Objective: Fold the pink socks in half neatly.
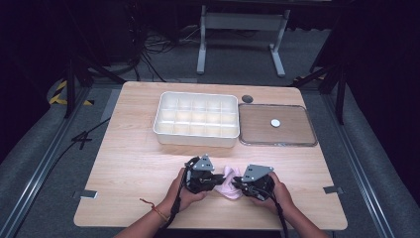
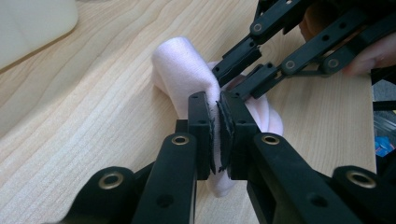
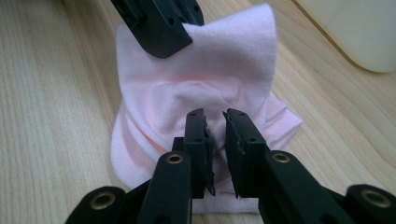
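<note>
While both of my hands rest near the front edge of the table [image 1: 129, 148], one pink cloth [image 1: 229, 182] lies bunched between my two grippers; my left gripper [image 2: 215, 122] has its jaws clenched on a raised fold of that cloth, the fabric pinched thin between the pads; my right gripper [image 3: 215, 140] has its jaws set on the cloth's near side, a small gap between them with a pucker of fabric caught in it, so they grasp the cloth as well; in the left gripper view the right gripper's two black fingers [image 2: 243, 58] come in from the upper right and meet the cloth just behind my own jaws; in the high view the two grippers, left [image 1: 200, 176] and right [image 1: 255, 182], face each other with the cloth touching both; farther back stands one white tray [image 1: 195, 136] divided into fifteen compartments, three rows of five; just beside it on the right lies one flat clear-rimmed lid [image 1: 277, 143] with one small white disc [image 1: 275, 122] on it; one dark round grommet [image 1: 247, 98] sits in the table behind it.
</note>
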A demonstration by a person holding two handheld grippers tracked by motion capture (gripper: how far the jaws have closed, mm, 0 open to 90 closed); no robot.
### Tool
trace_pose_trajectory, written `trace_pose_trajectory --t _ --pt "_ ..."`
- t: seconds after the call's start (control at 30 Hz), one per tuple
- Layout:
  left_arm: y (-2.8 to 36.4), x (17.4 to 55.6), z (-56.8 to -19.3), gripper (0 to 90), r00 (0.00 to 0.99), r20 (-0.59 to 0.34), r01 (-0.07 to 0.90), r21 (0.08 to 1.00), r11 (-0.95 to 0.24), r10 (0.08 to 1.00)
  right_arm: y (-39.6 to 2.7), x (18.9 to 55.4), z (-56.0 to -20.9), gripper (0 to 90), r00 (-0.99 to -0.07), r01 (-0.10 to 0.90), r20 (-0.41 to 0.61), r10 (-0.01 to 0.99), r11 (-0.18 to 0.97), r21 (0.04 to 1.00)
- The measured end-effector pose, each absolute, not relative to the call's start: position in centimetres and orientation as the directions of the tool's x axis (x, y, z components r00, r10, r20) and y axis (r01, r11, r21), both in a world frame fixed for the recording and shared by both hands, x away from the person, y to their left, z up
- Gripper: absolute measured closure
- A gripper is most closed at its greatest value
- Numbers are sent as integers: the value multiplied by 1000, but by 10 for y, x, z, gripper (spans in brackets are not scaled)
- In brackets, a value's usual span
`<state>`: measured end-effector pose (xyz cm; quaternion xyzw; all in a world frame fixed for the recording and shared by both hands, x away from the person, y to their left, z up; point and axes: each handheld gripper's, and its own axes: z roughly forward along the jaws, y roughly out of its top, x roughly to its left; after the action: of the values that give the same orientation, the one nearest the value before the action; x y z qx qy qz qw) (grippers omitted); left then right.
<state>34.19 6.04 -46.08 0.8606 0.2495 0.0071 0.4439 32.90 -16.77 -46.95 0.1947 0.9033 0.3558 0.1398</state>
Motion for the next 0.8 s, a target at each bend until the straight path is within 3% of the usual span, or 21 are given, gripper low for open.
trace_pose_trajectory --t 0.53,0.8 --pt "56 338 -457 815 881 -148 388 769 -508 449 -155 332 -473 798 -874 247 -120 471 643 725" --pt "61 340 -456 834 884 -130 376 769 -518 449 -169 331 -461 688 -859 250 -121 497 614 749"
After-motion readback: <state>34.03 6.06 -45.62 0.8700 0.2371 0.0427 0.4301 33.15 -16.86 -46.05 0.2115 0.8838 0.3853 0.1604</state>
